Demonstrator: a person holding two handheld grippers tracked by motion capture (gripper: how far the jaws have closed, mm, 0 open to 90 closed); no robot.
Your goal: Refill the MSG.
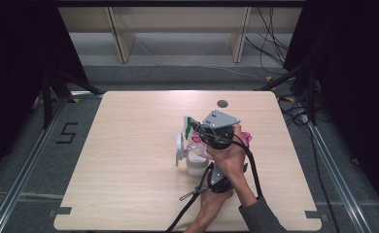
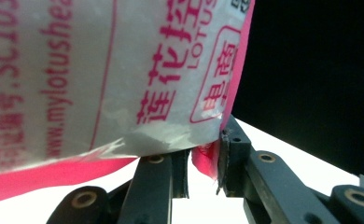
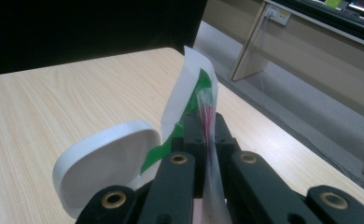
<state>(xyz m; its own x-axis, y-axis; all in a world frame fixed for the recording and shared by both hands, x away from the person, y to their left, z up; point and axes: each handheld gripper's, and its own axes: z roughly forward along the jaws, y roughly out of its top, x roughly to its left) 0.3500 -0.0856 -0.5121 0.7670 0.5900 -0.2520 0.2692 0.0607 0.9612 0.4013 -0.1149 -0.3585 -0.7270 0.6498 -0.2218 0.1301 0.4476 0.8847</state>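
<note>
A clear plastic bag [image 1: 198, 141] with pink edges and red print hangs over a white tub [image 1: 195, 167] at the table's middle. The tub's hinged lid [image 1: 180, 147] stands open on its left. My right gripper [image 1: 197, 131], with a grey plate on top, is shut on the bag's upper edge [image 3: 208, 114], next to a white and green label [image 3: 189, 88]. The lid [image 3: 108, 158] shows to its left there. My left gripper [image 1: 211, 170] comes from below and is shut on the bag's pink lower edge [image 2: 204, 161]. The printed bag [image 2: 110, 70] spreads above its jaws.
The wooden table [image 1: 129, 145] has a round cable hole [image 1: 222, 103] near its far edge. A black strap with a metal clip [image 1: 187, 196] lies by the left hand near the front edge. Wooden shelf legs and cables stand on the floor beyond.
</note>
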